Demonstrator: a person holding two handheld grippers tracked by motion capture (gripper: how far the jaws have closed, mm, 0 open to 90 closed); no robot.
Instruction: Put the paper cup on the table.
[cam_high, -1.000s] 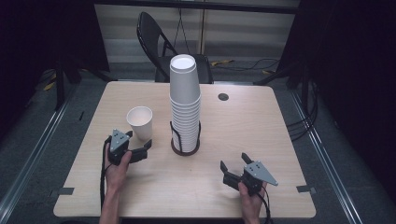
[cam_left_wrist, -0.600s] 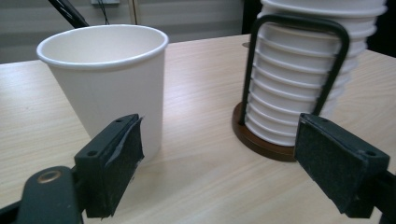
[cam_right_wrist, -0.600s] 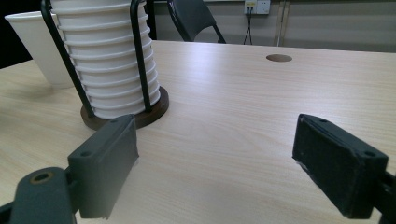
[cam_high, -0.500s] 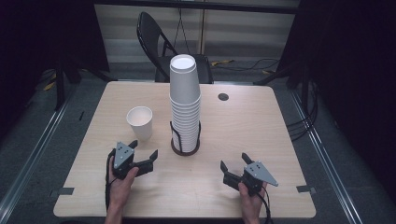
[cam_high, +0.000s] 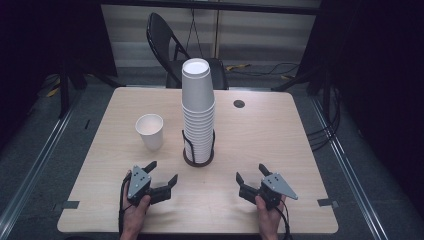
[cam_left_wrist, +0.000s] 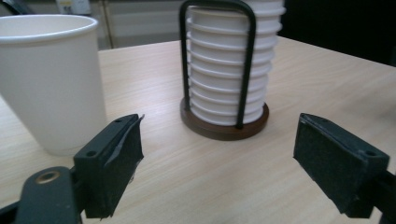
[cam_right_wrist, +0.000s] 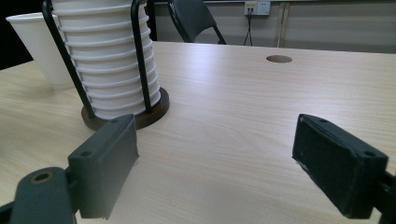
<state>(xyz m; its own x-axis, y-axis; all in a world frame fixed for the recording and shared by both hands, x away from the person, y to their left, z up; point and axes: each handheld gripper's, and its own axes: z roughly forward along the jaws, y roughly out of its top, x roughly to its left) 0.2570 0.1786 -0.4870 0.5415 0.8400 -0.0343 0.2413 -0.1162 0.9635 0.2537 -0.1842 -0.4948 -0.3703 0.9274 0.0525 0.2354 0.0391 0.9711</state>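
High view: both grippers sit near the front edge of the light wooden table (cam_high: 280, 130), a hand on each. Left gripper (cam_high: 161, 176) is spread wide with nothing between the pads (cam_left_wrist: 121, 154); right gripper (cam_high: 251, 178) is likewise released and empty, pads (cam_right_wrist: 109, 158) clear of everything. The single white paper cup (cam_high: 150, 131) stands upright, mouth up, on the table left of the tall stack of white paper cups (cam_high: 198, 112), which sits upside down in a black wire holder with a round brown base (cam_high: 198, 159); cup and holder are near each other but apart. Left gripper view puts the lone cup close ahead on the left and the holder just beyond centre, so the left claw is off the cup with a gap between them. Judgement: one cup looks placed out of the stack, and both hands are parked between steps. Next move probably calls for a gripper to rise to the stack top, straddle the uppermost cup's wall, clench lightly to avoid crushing, and lift straight up so the holder stays put.
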